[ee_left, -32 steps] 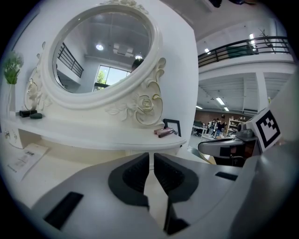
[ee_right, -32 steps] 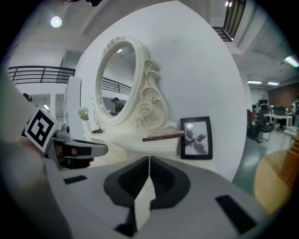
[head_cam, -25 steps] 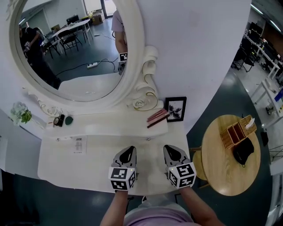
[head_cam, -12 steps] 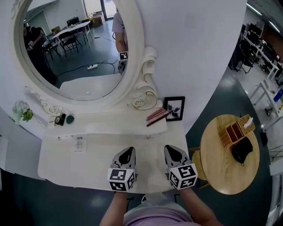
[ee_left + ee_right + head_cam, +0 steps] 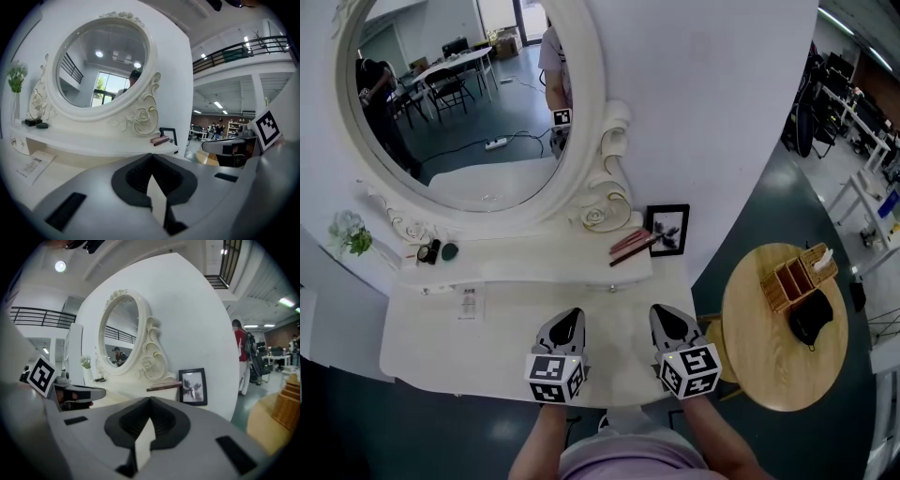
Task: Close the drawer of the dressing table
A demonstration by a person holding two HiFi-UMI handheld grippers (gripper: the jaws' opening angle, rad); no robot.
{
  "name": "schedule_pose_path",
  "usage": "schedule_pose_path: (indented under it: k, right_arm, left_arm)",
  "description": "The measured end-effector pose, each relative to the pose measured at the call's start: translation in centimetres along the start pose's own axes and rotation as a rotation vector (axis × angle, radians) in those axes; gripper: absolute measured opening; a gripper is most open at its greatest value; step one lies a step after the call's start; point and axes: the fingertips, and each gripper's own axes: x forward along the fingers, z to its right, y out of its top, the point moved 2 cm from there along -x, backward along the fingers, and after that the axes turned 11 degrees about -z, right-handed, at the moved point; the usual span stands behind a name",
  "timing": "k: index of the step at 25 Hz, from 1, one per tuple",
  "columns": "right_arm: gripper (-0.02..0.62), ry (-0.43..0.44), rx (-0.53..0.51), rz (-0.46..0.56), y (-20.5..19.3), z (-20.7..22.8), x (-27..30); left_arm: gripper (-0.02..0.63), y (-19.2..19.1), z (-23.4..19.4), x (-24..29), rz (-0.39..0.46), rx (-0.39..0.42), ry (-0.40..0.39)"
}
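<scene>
Dressing table (image 5: 431, 347) is white, with a big round mirror (image 5: 469, 94) behind. Left gripper (image 5: 572, 320) and right gripper (image 5: 664, 315) hang over its top, jaws squeezed together on nothing. The drawer (image 5: 598, 287) sits pushed in under the little back shelf (image 5: 525, 258).

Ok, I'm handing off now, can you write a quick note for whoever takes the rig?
Left gripper: shut, empty, over the near edge of the table.
Right gripper: shut, empty, beside it over the same edge.
Things: no open drawer shows in any view; the table's front is hidden below the grippers.
Done: cannot confirm that the drawer is closed.
Left: check the front, and push the drawer in if it stands out.
</scene>
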Motion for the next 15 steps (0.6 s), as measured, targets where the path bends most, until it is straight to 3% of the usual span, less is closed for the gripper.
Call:
schedule_pose_path:
  k: [15]
  right_arm:
    - [0.003, 0.001, 0.001, 0.001, 0.18, -0.35, -0.24]
  left_arm:
    - [0.002, 0.16, -0.56, -0.79, 0.010, -0.011, 0.010]
